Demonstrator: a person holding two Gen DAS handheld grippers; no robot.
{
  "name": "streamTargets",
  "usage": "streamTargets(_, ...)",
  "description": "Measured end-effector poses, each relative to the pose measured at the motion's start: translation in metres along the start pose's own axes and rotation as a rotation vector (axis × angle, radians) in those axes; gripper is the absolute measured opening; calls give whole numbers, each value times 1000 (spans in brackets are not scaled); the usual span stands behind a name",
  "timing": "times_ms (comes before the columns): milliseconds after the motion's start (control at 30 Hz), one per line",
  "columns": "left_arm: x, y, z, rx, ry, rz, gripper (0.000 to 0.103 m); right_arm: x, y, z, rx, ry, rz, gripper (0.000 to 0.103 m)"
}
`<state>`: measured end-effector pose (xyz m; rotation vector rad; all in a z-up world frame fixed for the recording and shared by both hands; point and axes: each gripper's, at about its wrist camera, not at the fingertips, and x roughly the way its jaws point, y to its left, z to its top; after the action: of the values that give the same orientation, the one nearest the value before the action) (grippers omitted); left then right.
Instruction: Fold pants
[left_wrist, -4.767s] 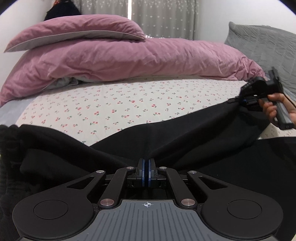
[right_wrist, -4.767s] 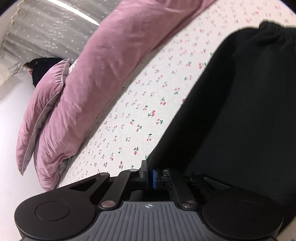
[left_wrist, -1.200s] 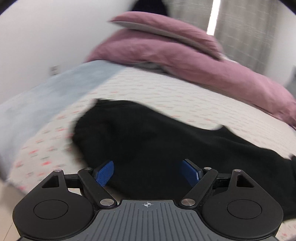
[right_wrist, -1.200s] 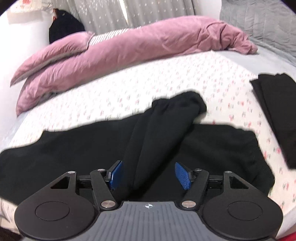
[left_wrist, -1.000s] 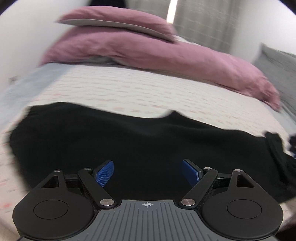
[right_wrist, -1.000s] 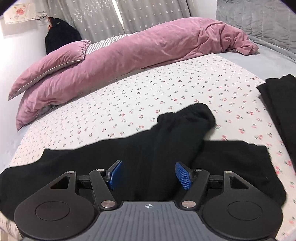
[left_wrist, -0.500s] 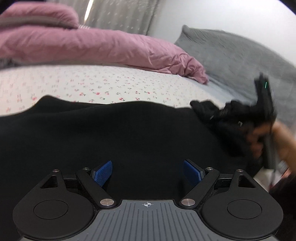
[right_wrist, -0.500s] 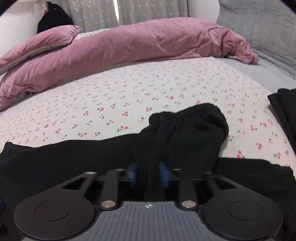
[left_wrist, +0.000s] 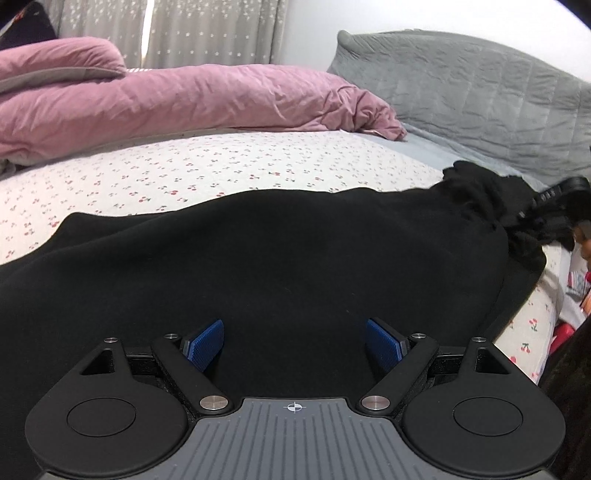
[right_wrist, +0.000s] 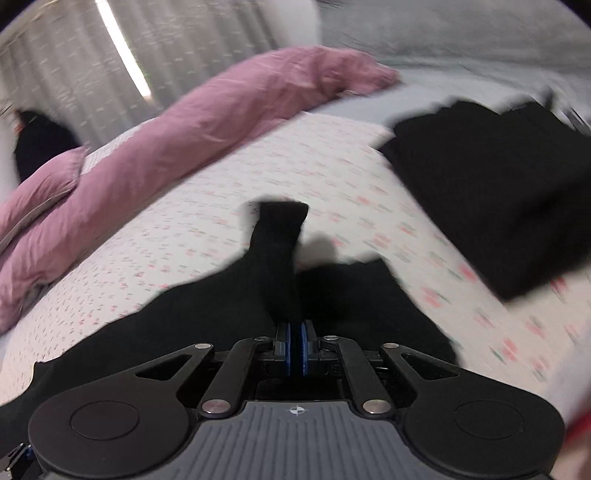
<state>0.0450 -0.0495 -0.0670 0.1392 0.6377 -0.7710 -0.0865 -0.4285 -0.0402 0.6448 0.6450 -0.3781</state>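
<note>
Black pants (left_wrist: 280, 258) lie spread across the cherry-print bed sheet (left_wrist: 229, 166). My left gripper (left_wrist: 294, 345) hovers open just over the near part of the cloth, blue pads wide apart and nothing pinched. In the right wrist view my right gripper (right_wrist: 294, 352) is shut on a bunched fold of the pants (right_wrist: 279, 243), which stands up ahead of the jaws in a narrow strip. The left wrist view shows that right gripper (left_wrist: 554, 210) at the far right, holding the gathered end of the pants beside a hand.
A pink duvet (left_wrist: 177, 99) and pillow (left_wrist: 55, 66) lie along the far side of the bed, a grey quilted cover (left_wrist: 480, 99) at the right. A second folded black garment (right_wrist: 487, 184) rests on the sheet to the right of the pants. Curtains hang behind.
The right gripper went from open around the folded leg to shut on it, then swung, blurring its view. The left gripper turned rightward and sank toward the cloth, staying open.
</note>
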Motion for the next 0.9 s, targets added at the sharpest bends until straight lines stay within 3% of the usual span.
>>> streamTargets(67,0,-5,1,15,2,-5,86,1,-20,-10,78,9,13,19)
streamTargets(167,0,-11,2,24,-1,-31,86,3,-50,-19,299,39,168,28)
streamTargets(200,-1,-12,2,25,-3,-45,86,2,-53,-18,339,32,206,35)
streamTargets(333,-3,-21,3,48,-20,-104,83,-3,-39,-12,284,-25,204,45)
streamTargets(600,-4,-53,-1,135,-73,-234,75,23,-27,6,270,0,155,45)
streamTargets(700,5,-67,0,173,-55,-247,59,33,-25,16,263,1,133,44)
streamTargets(767,14,-71,1,169,-36,-247,42,37,-27,22,264,-19,116,44)
streamTargets(900,26,-76,4,151,-31,-275,39,48,-31,35,281,-55,94,36)
